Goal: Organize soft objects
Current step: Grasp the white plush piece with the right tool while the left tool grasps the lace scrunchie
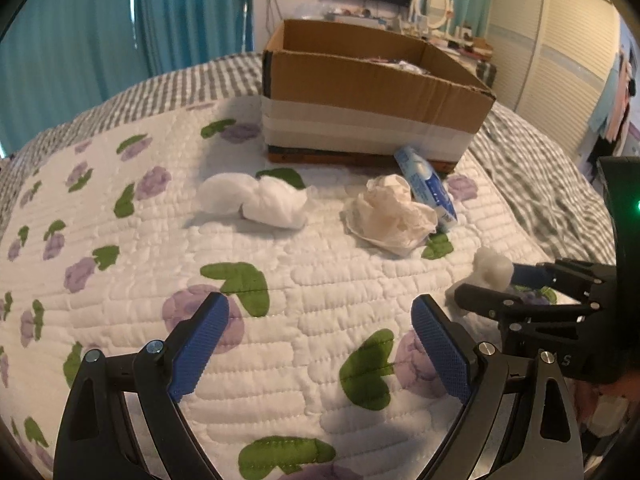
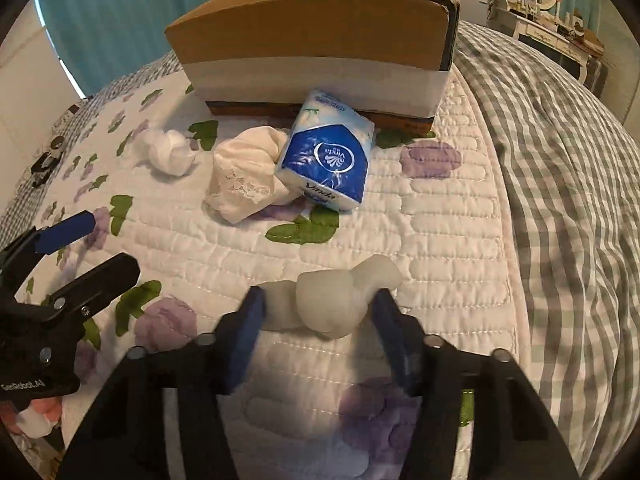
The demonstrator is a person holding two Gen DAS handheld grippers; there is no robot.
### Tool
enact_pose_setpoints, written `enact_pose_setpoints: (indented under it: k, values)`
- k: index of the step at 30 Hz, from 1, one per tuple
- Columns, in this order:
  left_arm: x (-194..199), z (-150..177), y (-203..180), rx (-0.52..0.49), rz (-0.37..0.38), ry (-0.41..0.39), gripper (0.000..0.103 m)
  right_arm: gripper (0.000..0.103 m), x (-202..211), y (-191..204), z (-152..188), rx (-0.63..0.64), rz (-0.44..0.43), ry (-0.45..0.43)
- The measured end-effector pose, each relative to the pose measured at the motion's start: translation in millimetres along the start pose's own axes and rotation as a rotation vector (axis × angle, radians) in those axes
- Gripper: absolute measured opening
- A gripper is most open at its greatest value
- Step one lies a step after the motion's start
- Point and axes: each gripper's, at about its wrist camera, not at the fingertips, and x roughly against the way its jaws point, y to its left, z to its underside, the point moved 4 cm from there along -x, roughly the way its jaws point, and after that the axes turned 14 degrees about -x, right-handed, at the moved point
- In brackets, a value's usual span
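My right gripper [image 2: 320,312] is shut on a white soft bundle [image 2: 328,300] low over the quilt; it also shows in the left wrist view [image 1: 494,270]. My left gripper [image 1: 320,320] is open and empty above the quilt. A white knotted cloth [image 1: 256,200] [image 2: 168,152], a cream crumpled cloth [image 1: 390,216] [image 2: 244,180] and a blue tissue pack [image 1: 428,184] [image 2: 328,164] lie in front of an open cardboard box [image 1: 372,84] [image 2: 316,40].
The bed has a white quilt with purple flowers [image 1: 120,280] and a grey checked blanket [image 2: 560,160] at the right. Teal curtains [image 1: 100,20] hang behind. A dresser with a mirror [image 1: 432,0] stands beyond the box.
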Motion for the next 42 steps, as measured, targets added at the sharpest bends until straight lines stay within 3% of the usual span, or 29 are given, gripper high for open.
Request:
enact_pose_setpoints:
  k: [6, 15, 23, 24, 25, 27, 36, 38, 42]
  values:
    - [-1, -10, -4, -0.015, 0.007, -0.004, 0.094, 0.031, 12, -3, -7, -0.029, -0.017, -0.057]
    - [-17, -29, -12, 0.003, 0.061, 0.021, 0.094, 0.03, 46, -12, -33, -0.052, -0.019, -0.171]
    - [-46, -48, -28, -0.041, 0.052, 0.059, 0.092, 0.03, 53, -43, -47, -0.152, -0.009, -0.199]
    - [-47, -53, -32, -0.067, 0.044, 0.041, 0.09, 0.03, 53, -44, -47, -0.152, -0.006, -0.197]
    - [-47, -56, -36, -0.087, 0.047, 0.027, 0.074, 0.03, 53, -45, -46, -0.151, -0.004, -0.198]
    - [-52, -61, -42, -0.15, 0.068, 0.02, 0.055, 0.03, 50, -45, -45, -0.145, 0.004, -0.196]
    - [-82, -56, -50, -0.243, 0.082, 0.076, 0.054, 0.03, 35, -37, -39, -0.095, 0.012, -0.178]
    - [-78, -57, -51, -0.245, 0.088, 0.064, 0.038, 0.03, 35, -38, -38, -0.096, 0.01, -0.181]
    - [-65, -57, -54, -0.265, 0.12, 0.046, 0.023, 0.03, 36, -41, -37, -0.1, 0.016, -0.186]
